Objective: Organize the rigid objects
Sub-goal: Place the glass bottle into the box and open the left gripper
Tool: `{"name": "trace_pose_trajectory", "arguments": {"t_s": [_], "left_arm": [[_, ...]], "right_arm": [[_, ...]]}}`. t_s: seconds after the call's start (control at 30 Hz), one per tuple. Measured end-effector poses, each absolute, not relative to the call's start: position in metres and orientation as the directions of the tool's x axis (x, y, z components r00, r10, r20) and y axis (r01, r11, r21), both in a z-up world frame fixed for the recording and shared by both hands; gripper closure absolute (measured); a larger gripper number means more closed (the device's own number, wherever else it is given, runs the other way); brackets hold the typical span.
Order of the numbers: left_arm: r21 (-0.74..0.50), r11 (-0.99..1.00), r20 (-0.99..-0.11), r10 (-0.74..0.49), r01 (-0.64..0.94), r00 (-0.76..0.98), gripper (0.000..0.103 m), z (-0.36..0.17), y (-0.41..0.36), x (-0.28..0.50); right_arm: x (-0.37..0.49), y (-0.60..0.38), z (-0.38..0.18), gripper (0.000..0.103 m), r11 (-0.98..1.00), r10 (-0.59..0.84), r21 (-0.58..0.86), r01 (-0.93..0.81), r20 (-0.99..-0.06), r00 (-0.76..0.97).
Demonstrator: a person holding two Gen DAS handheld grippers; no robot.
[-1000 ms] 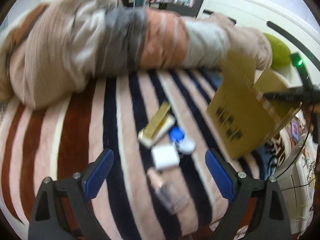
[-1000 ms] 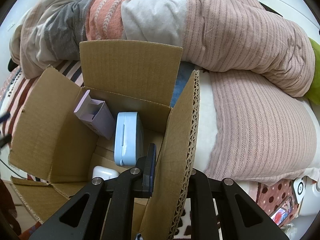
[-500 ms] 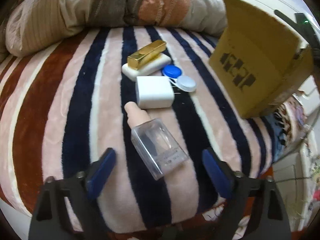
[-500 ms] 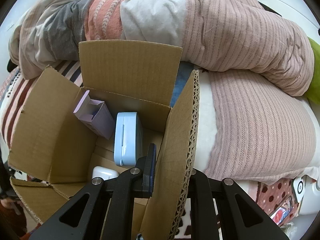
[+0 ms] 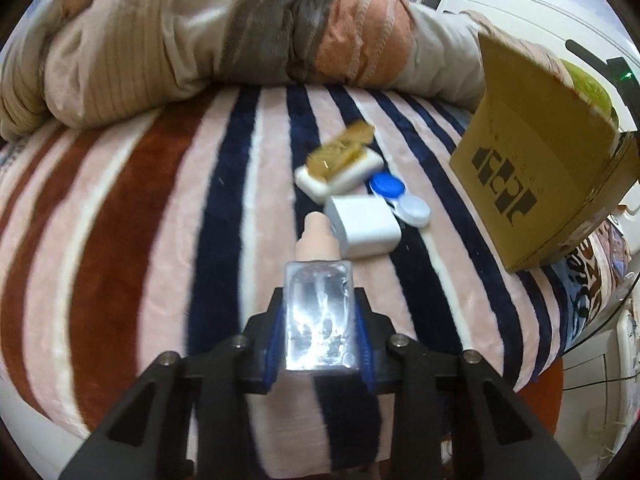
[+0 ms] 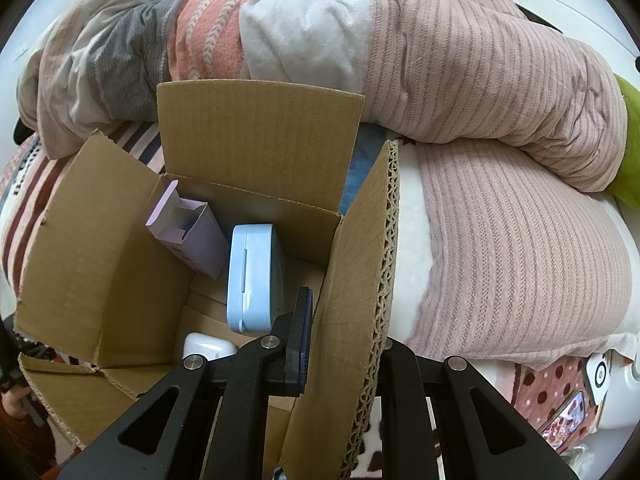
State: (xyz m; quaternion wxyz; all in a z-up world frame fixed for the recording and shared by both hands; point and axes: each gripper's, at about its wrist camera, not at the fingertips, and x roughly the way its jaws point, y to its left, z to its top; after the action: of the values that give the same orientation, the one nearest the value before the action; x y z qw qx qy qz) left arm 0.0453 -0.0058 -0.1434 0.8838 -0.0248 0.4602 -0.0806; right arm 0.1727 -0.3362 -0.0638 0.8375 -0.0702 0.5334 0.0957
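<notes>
The left hand-held gripper (image 5: 319, 330) is clamped on the bottle (image 5: 319, 312); the right hand-held gripper (image 6: 340, 344) pinches the box (image 6: 256, 148) flap. Next, I judge: carry the bottle into the box.

Home bedroom — striped blanket (image 5: 120, 216) on bed, rumpled quilt (image 6: 460, 80), cluttered shelves behind.

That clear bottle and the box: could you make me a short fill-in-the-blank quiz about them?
1. The left tool is shut on the clear ____.
2. The right tool pinches a flap of the ____ box.
3. Inside the box, the case standing on edge is light ____.

Missing words: bottle; cardboard; blue
</notes>
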Motion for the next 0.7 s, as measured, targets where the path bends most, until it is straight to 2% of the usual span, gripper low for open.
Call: {"name": "trace_pose_trajectory", "arguments": {"t_s": [0.17,0.33,0.43,0.53,0.63,0.7], "left_arm": [[-0.055,0.99,-0.758,-0.124,0.126,0.641,0.075,-0.103,-0.003,0.047],[-0.052,0.98,-0.688,-0.173,0.19,0.705,0.075,-0.047,-0.022,0.064],[-0.08,0.963,-0.65,-0.247,0.259,0.718,0.075,-0.009,-0.047,0.075],[-0.147,0.92,-0.62,-0.372,0.363,0.691,0.075,0.018,-0.086,0.091],[-0.145,0.876,-0.635,-0.439,0.46,0.636,0.075,0.03,-0.139,0.101],[-0.158,0.85,-0.683,-0.462,0.503,0.566,0.075,0.023,-0.17,0.116]], "right_arm": [[0.174,-0.336,-0.063,0.093,0.971,0.083,-0.019,-0.238,-0.908,0.411],[0.174,-0.335,-0.063,0.093,0.971,0.084,-0.018,-0.238,-0.908,0.41],[0.174,-0.335,-0.063,0.093,0.971,0.082,-0.021,-0.239,-0.907,0.413],[0.174,-0.335,-0.063,0.093,0.972,0.086,-0.014,-0.236,-0.907,0.411],[0.175,-0.336,-0.062,0.093,0.972,0.086,-0.016,-0.235,-0.906,0.415],[0.175,-0.337,-0.062,0.093,0.973,0.09,-0.011,-0.232,-0.904,0.418]]}}
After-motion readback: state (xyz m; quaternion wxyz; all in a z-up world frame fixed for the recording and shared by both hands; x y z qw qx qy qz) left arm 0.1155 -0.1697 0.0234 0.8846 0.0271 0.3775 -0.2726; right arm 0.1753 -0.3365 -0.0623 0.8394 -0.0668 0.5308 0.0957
